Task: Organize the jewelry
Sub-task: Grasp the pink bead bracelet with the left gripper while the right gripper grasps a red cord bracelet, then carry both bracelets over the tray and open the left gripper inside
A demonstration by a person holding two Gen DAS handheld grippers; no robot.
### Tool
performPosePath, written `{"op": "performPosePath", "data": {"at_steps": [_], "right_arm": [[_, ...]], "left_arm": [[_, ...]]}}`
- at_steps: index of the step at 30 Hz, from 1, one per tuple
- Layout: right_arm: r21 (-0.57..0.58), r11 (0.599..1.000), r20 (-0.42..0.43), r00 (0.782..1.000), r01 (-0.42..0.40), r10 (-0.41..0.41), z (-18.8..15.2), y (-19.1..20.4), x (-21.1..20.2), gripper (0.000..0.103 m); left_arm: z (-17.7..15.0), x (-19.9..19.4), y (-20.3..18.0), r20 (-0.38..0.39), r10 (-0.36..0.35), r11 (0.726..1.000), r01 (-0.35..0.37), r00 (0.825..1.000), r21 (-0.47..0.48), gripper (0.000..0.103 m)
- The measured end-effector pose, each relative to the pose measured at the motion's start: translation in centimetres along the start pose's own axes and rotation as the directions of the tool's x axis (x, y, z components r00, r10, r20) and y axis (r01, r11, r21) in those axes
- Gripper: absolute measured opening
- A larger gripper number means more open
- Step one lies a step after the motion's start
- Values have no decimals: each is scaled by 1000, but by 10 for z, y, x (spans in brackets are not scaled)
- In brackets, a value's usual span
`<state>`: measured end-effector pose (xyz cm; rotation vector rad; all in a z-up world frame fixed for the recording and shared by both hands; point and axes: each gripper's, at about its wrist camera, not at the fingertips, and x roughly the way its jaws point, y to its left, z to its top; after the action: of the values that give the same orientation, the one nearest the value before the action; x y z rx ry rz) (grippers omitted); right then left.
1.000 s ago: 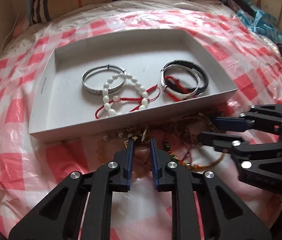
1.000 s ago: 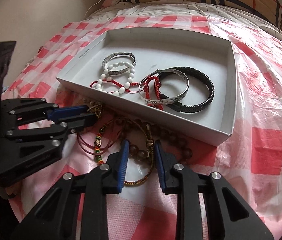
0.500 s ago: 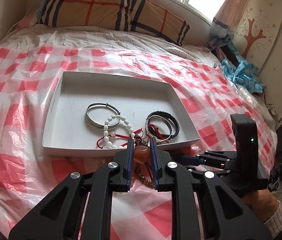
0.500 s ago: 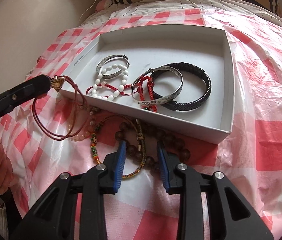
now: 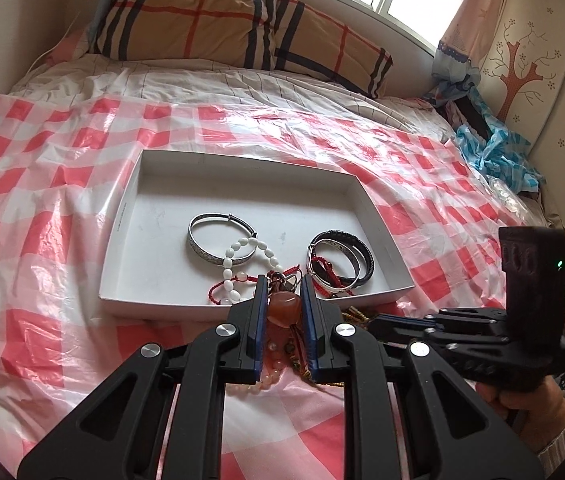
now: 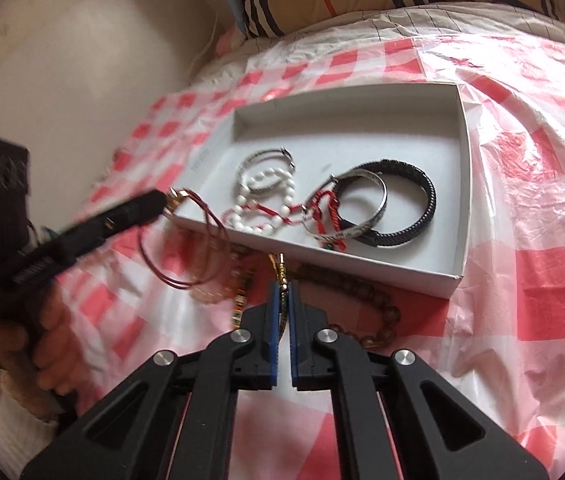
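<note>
White tray (image 5: 122,216) on red-checked plastic sheet (image 5: 42,184). Contents, L to R: silver bangle (image 5: 202,246) w/ white bead bracelet (image 5: 238,258) overlapping it, red cord (image 6: 324,210), second silver bangle (image 6: 366,226) lying on black band (image 6: 426,200).

Left gripper (image 5: 282,292): narrow, clamped on amber stone (image 5: 284,306) w/ red cord loops (image 6: 186,264) hanging free in front of tray's near wall.

Right gripper (image 6: 282,292): jaws have just been closing; now pinching woven cord bracelet (image 6: 280,276) by gold clasp. Brown bead bracelet (image 6: 362,292) + multicolour strand (image 6: 240,304) lie on sheet outside tray, just beside near wall.
</note>
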<state>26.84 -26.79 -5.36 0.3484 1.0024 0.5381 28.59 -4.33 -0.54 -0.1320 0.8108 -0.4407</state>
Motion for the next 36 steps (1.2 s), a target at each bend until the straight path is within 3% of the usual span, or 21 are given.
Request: {"op": "performPosePath", "data": {"at_steps": [5, 7, 10, 14, 16, 17, 21, 23, 24, 25, 27, 30, 33, 36], "right_arm": [[85, 985, 67, 987, -152, 146, 4, -7, -17, 4], [101, 981, 79, 984, -166, 158, 5, -8, -20, 4], [103, 992, 21, 998, -66, 64, 3, -11, -13, 4], [47, 998, -38, 998, 45, -44, -1, -5, 2, 8], [15, 995, -57, 994, 94, -93, -3, -2, 11, 32], [0, 993, -65, 991, 116, -115, -5, -1, 15, 35], [-36, 986, -83, 983, 163, -166, -6, -1, 30, 35], [-54, 984, -91, 980, 172, -177, -6, 0, 36, 29], [-61, 986, -92, 983, 154, -159, -6, 2, 36, 14], [-67, 987, -88, 984, 149, -155, -6, 4, 35, 8], [-61, 991, -81, 989, 119, -124, -5, 5, 31, 8], [17, 1000, -44, 999, -11, 12, -2, 0, 17, 7], [92, 988, 17, 992, -123, 122, 0, -10, -1, 6], [134, 973, 57, 982, -186, 180, 1, -15, -10, 6]], "left_arm": [[1, -6, -8, 51, 48, 998, -49, 998, 32, 15], [2, -9, -11, 74, 56, 997, -59, 996, 43, 15], [3, -11, -9, 83, 64, 997, -67, 994, 35, 15], [4, -10, -6, 77, 73, 997, -75, 994, 23, 15], [4, -10, -6, 77, 73, 997, -75, 994, 24, 15], [4, -10, -6, 78, 69, 997, -71, 995, 25, 15], [4, -10, -7, 80, 61, 998, -64, 995, 28, 15], [3, -10, -9, 82, 60, 998, -62, 995, 30, 15], [3, -10, -9, 83, 59, 998, -61, 995, 31, 15], [3, -10, -10, 84, 59, 998, -62, 995, 32, 15], [3, -11, -10, 87, 61, 997, -64, 994, 32, 15], [4, -13, -10, 100, 69, 997, -72, 993, 30, 15], [5, -15, -10, 112, 79, 996, -83, 990, 27, 15], [5, -15, -12, 116, 88, 995, -93, 989, 33, 15]]}}
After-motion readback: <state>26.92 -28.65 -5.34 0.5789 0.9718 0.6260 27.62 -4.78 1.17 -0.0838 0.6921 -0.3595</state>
